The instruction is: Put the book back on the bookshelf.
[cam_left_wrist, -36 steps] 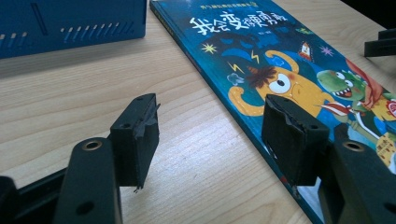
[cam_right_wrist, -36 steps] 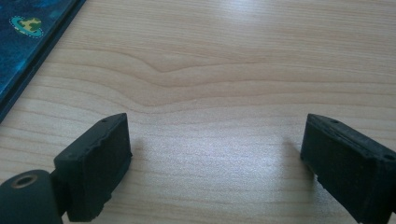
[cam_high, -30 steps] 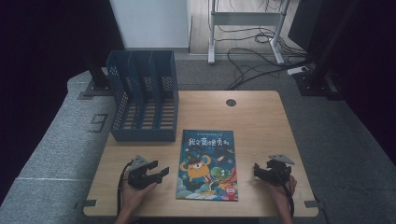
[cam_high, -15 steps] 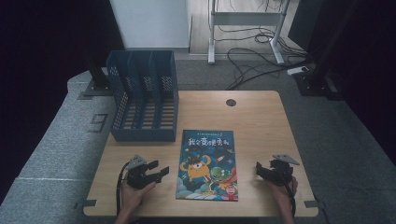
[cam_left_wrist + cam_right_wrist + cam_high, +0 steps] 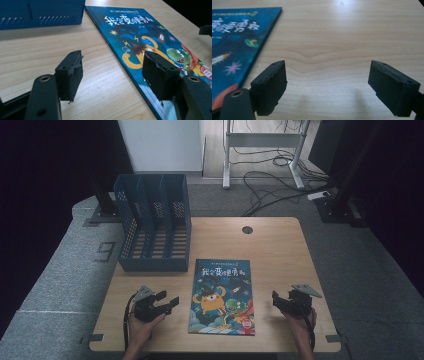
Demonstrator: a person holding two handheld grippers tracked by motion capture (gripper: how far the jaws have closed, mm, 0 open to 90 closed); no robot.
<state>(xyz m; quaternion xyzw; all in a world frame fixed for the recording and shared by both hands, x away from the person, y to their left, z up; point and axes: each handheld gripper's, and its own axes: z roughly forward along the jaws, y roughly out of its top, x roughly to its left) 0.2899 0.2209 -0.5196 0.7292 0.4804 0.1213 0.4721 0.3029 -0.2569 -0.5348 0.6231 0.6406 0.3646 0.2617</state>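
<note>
You had the table point(image 5: 280, 250) lit from above, while the floor at the far left and far right stayed almost black. The high view was soft and a little grainy. In the right gripper view a pale glare lay on the far wood, and faint soft shadows fell under the near pads point(image 5: 270, 86). In the left gripper view the book point(image 5: 150, 42) cover was sharp, but the near black pads point(image 5: 71, 75) looked slightly blurred.
</note>
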